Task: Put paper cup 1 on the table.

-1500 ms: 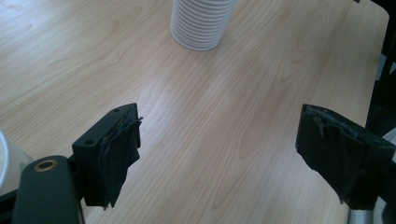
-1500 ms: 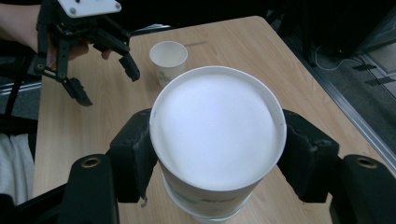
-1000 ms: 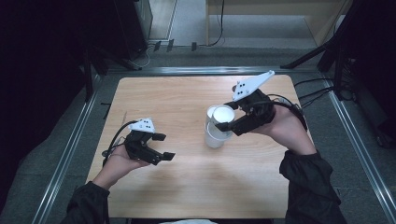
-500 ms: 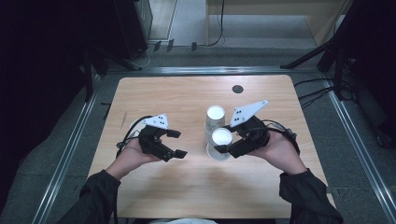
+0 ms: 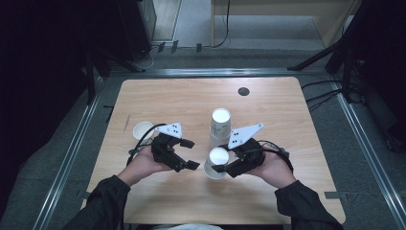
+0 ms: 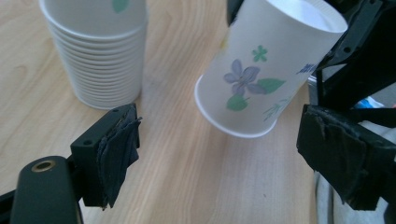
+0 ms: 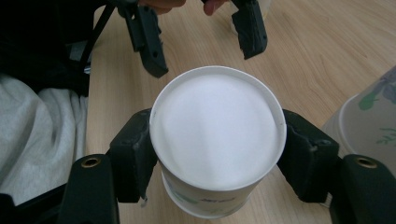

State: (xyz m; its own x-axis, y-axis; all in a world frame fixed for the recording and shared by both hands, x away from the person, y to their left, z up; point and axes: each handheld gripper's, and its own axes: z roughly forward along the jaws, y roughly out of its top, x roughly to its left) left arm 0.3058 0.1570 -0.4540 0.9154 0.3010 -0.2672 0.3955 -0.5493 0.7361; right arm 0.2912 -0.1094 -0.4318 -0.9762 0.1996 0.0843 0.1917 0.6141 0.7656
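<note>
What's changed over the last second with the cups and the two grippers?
The right hand-held gripper pulled one cup off the stack and carried it toward the person, clamped upside down. The left hand-held gripper moved right, jaws open toward that cup. The stack and the lone cup at left stayed put.

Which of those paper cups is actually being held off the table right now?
The flowered cup clamped upside down in the right gripper. The stack of cups and the lone cup beyond the left hand stand on the table.
</note>
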